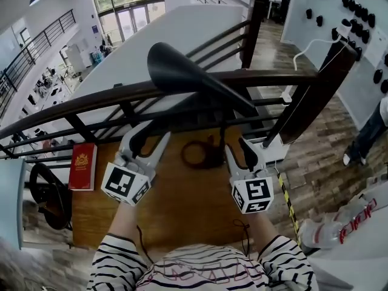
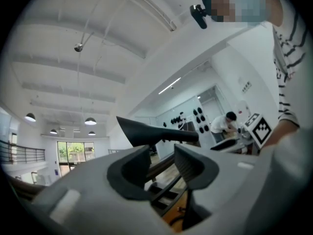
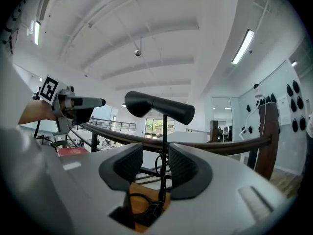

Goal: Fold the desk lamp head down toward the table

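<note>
The black desk lamp stands at the far edge of the wooden table (image 1: 182, 211). Its long head (image 1: 188, 77) lies roughly level, above the railing. A thin stem (image 1: 222, 135) drops to the base among a coiled cable (image 1: 195, 154). My left gripper (image 1: 149, 139) is open, held below the wide left end of the head and apart from it. My right gripper (image 1: 239, 152) is open beside the stem, below the head's narrow end. In the left gripper view the head (image 2: 151, 131) lies beyond the empty jaws. In the right gripper view the stem (image 3: 164, 141) stands ahead of the open jaws, untouched.
A dark wooden railing (image 1: 91, 102) runs just behind the table, with a heavy post (image 1: 309, 96) at the right. A red book (image 1: 83, 165) lies at the table's left end, with a black wheel-shaped object (image 1: 51, 196) beside it. A person (image 1: 370, 132) stands at the far right.
</note>
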Demonstrator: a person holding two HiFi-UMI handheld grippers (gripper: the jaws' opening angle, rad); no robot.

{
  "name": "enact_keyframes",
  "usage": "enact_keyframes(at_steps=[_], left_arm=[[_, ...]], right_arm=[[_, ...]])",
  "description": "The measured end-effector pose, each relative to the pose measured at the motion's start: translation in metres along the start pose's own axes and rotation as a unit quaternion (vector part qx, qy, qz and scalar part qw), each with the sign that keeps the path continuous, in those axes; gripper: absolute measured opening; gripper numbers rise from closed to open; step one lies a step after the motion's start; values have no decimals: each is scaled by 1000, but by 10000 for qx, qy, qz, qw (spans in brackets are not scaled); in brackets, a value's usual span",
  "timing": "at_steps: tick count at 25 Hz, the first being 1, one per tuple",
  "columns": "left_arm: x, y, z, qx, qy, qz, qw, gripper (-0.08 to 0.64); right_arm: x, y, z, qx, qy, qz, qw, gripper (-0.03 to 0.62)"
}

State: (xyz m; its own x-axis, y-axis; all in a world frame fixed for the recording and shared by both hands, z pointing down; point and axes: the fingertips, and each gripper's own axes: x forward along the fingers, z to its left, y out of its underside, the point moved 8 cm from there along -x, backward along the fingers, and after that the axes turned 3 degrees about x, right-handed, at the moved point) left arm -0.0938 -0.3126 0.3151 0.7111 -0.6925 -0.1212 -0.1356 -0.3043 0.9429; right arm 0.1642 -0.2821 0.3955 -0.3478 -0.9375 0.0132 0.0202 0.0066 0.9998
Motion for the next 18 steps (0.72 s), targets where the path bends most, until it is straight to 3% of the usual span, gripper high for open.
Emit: enact_keyframes(at_steps=[18], left_arm=[[62, -27, 66, 230, -212, -88, 9995, 181]], right_arm=[[92, 20, -39, 55, -247, 145, 9996, 150]])
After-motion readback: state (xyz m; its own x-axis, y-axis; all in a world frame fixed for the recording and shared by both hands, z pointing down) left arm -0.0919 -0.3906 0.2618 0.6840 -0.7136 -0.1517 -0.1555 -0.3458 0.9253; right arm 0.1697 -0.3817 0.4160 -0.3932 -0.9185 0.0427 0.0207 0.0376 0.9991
